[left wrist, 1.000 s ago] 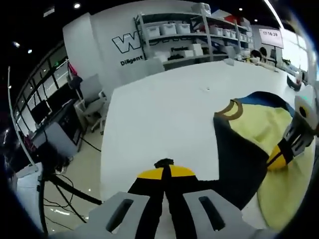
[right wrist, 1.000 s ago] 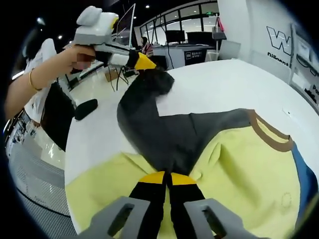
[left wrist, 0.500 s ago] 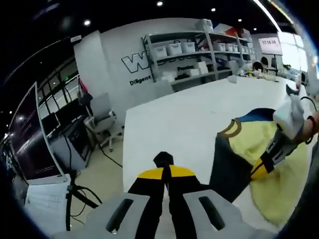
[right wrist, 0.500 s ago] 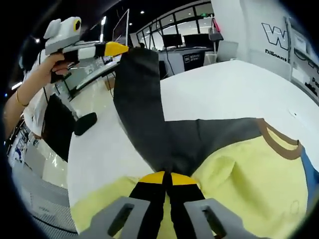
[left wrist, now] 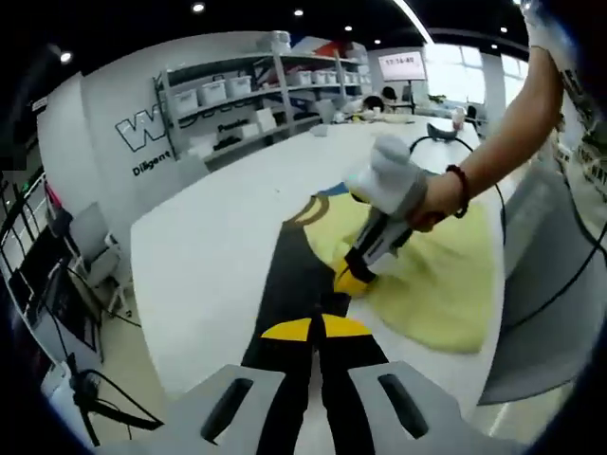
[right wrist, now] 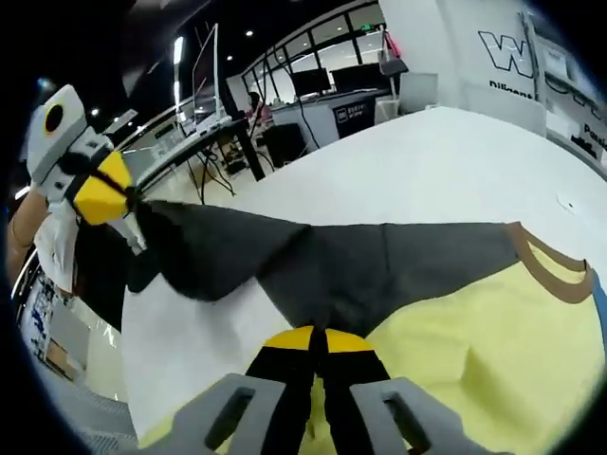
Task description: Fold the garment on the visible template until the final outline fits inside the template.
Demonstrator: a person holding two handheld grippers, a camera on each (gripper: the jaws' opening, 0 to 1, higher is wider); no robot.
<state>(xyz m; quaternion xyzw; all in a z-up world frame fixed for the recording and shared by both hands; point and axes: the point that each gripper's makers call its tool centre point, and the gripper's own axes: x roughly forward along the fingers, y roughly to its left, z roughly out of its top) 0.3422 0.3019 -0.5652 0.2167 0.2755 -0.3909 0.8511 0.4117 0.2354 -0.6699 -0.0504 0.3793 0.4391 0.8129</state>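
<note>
A yellow garment point(left wrist: 432, 275) with a dark grey sleeve point(left wrist: 299, 261) and a brown collar point(left wrist: 316, 210) lies on the white table point(left wrist: 209, 237). My left gripper point(left wrist: 318, 329) is shut on the sleeve's end, and the sleeve runs taut from it toward the body. In the right gripper view the left gripper point(right wrist: 100, 185) sits at the left, holding the grey sleeve point(right wrist: 285, 261) out sideways above the table point(right wrist: 427, 161). My right gripper point(right wrist: 318, 338) is shut on the garment where grey meets yellow point(right wrist: 474, 360). A hand point(left wrist: 436, 194) holds the right gripper point(left wrist: 356, 280).
Shelves with white boxes point(left wrist: 237, 90) stand behind the table's far side. Desks with monitors point(right wrist: 322, 90) lie beyond the table's other edge. A dark cable point(left wrist: 446, 142) rests on the table past the garment. The table's near edge point(right wrist: 142, 379) is close to both grippers.
The left gripper has brought the sleeve down from high up and now holds it stretched out sideways, low over the table. The left camera has swung toward the garment and the right gripper.
</note>
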